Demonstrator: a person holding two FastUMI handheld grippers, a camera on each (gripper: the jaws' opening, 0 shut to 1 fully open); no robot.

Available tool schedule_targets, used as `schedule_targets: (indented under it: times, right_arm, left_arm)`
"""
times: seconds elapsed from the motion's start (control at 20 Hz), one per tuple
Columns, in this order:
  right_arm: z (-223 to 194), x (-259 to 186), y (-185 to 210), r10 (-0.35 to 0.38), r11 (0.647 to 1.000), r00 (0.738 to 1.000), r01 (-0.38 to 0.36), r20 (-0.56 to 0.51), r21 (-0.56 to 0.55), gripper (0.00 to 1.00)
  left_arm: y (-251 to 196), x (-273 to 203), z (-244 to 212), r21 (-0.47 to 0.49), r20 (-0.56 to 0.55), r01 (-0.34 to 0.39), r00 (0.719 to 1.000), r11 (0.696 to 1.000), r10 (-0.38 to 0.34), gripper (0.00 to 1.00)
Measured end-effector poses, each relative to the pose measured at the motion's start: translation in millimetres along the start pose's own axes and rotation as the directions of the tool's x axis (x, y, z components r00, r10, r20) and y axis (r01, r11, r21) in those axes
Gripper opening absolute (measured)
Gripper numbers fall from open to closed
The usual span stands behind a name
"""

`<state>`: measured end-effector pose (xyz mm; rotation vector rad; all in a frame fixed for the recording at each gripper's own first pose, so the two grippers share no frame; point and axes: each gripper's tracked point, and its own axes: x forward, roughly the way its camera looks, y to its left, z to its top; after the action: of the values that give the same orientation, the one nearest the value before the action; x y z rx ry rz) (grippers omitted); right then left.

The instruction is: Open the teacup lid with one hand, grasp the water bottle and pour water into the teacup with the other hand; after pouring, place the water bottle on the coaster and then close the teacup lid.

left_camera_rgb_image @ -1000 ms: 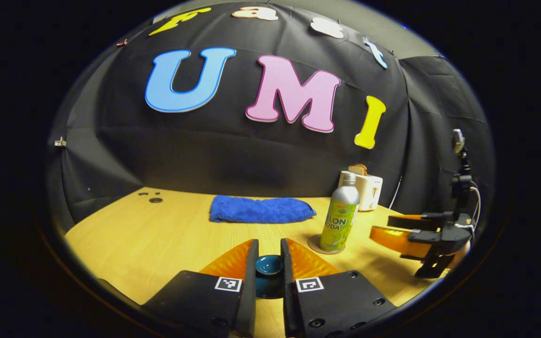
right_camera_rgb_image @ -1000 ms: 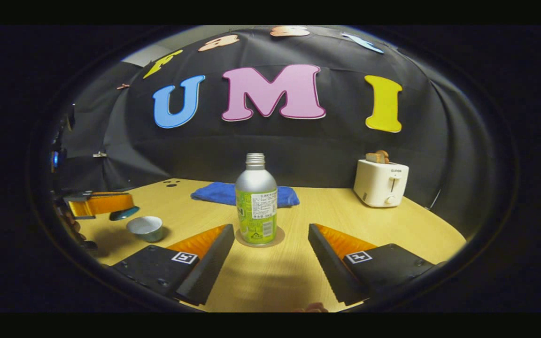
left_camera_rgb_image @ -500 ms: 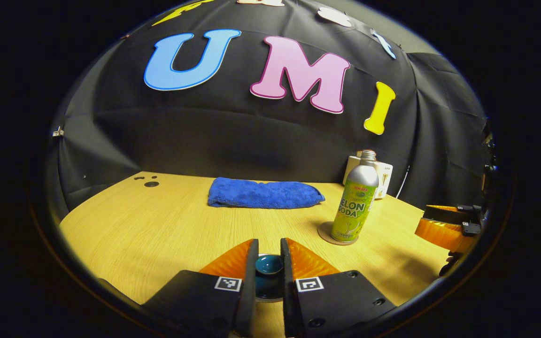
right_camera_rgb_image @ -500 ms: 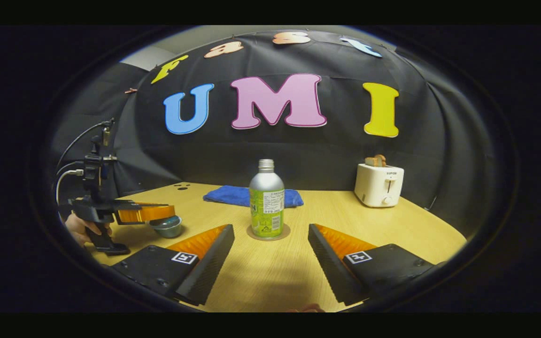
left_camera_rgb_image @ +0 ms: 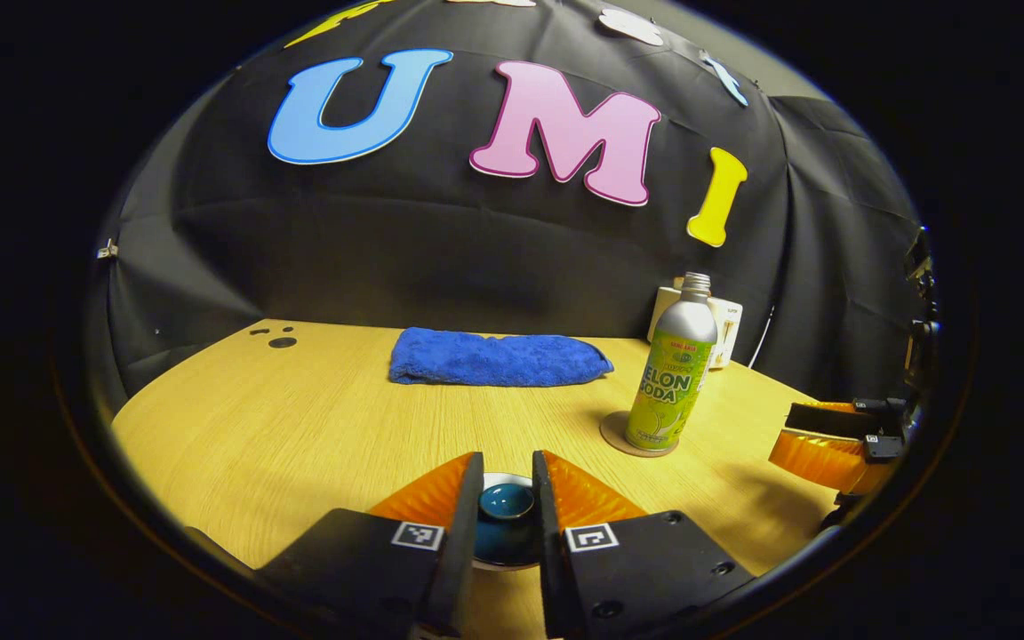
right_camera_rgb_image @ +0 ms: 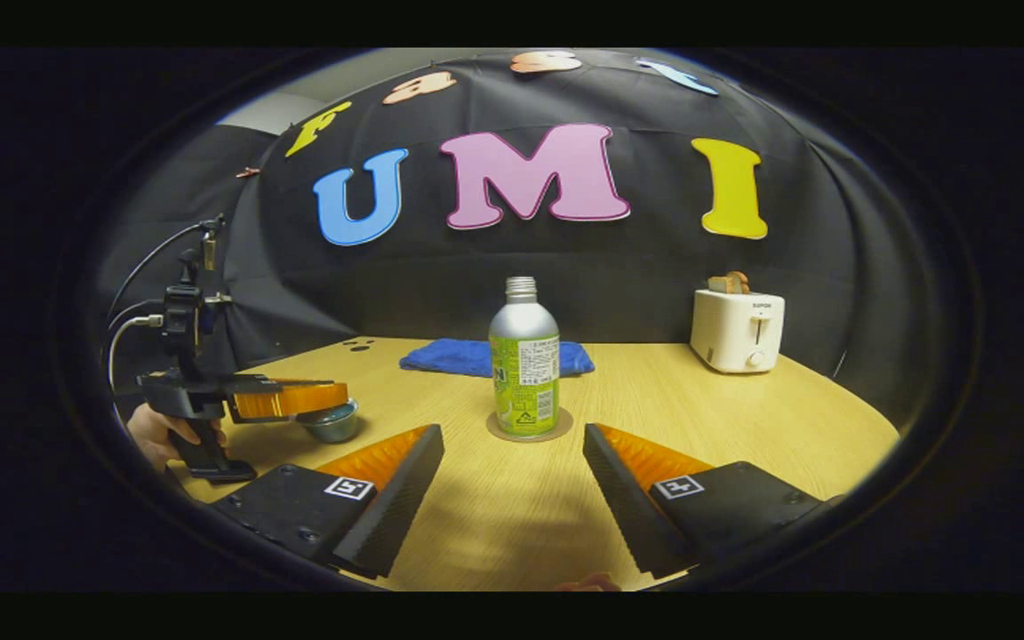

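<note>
My left gripper [left_camera_rgb_image: 507, 469] is shut on the knob of the teal teacup lid [left_camera_rgb_image: 505, 503]. The lid sits down on the teacup, whose pale rim [left_camera_rgb_image: 512, 480] peeks out behind it. In the right gripper view the same gripper [right_camera_rgb_image: 299, 399] hovers flat over the teacup [right_camera_rgb_image: 332, 423], held by a hand [right_camera_rgb_image: 153, 432]. The silver and green water bottle [right_camera_rgb_image: 525, 364] stands upright on the round coaster [right_camera_rgb_image: 556, 428]. My right gripper [right_camera_rgb_image: 512, 434] is open, a short way in front of the bottle and not touching it. The bottle [left_camera_rgb_image: 674, 373] is to the right of the lid.
A folded blue towel [left_camera_rgb_image: 496, 357] lies at the back of the wooden table [left_camera_rgb_image: 299, 418]. A white toaster [right_camera_rgb_image: 737, 331] with toast stands at the back right. The black cloth wall closes in the table's far side.
My left gripper has brought the lid down from beside and above the teacup onto it. My right gripper, still open, has drawn back a little from the bottle.
</note>
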<state>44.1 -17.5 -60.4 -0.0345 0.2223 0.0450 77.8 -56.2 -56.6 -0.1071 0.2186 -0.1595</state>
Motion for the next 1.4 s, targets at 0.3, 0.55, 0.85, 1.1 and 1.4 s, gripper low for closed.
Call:
schedule_targets:
  times: [0.3, 0.55, 0.85, 1.1, 1.4]
  right_arm:
    - [2.3, -4.4, 3.6, 0.013, 1.0, 1.0, -0.013, 0.015, 0.016, 0.98]
    - [7.6, -15.4, 4.3, 0.003, 1.0, 1.0, -0.003, 0.027, -0.004, 0.98]
    - [21.1, -45.2, -1.3, -0.035, 0.999, 0.998, 0.036, 0.061, -0.016, 0.98]
    - [31.3, -72.8, 8.2, -0.02, 1.0, 0.994, 0.02, 0.109, -0.005, 0.98]
    - [13.7, -98.8, 7.6, -0.023, 1.0, 0.994, 0.022, 0.103, 0.007, 0.98]
  left_arm:
    - [-1.9, -13.5, 18.3, 0.066, 0.044, -0.023, 0.999, 0.998, 0.02, 0.88]
    - [-9.4, -48.7, 46.6, 0.04, 0.179, -0.045, 0.983, 0.998, 0.037, 0.95]
    - [23.7, -111.5, 59.6, 0.076, 0.267, -0.213, 0.946, 0.974, 0.185, 0.95]
    - [26.0, -143.8, 42.8, 0.024, 0.273, -0.22, 0.94, 0.975, 0.205, 0.95]
    - [-2.9, -161.9, 30.0, 0.025, 0.303, -0.191, 0.937, 0.981, 0.175, 0.95]
